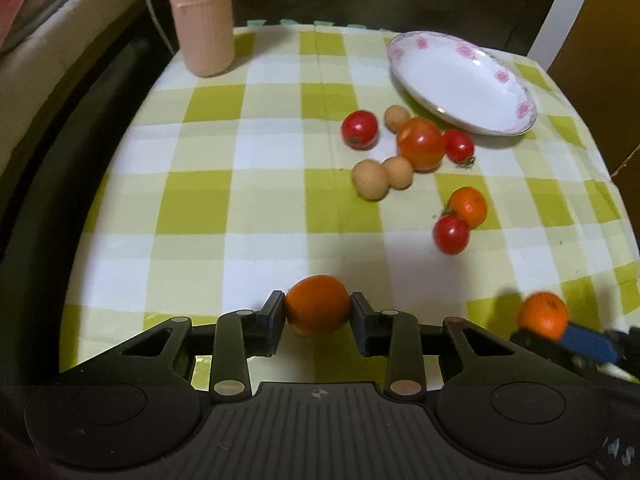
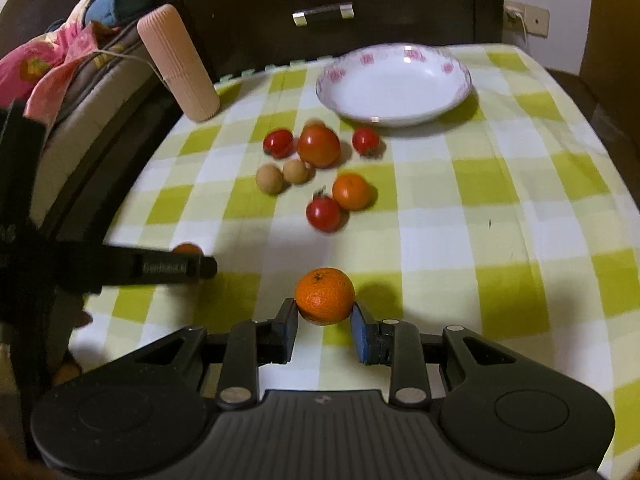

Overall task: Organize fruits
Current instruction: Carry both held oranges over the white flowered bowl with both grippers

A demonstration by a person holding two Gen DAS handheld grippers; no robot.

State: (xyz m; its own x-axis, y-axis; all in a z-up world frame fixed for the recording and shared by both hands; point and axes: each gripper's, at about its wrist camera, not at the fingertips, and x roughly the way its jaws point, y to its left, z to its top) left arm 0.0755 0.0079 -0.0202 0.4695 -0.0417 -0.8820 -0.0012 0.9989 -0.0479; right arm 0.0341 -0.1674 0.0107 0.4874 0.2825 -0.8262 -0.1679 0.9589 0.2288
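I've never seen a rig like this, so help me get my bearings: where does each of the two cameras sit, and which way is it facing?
Left wrist: sits on the left gripper, looking down its fingers at a clamped orange and the checked cloth.
Right wrist: sits on the right gripper, likewise, clamped on a mandarin; the left gripper's arm crosses its left edge.
Shared: plate, loose fruit, pink cylinder.

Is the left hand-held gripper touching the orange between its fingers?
Touching. The left wrist view shows the left hand-held gripper with both pads pressed against the sides of the orange, no gap visible.
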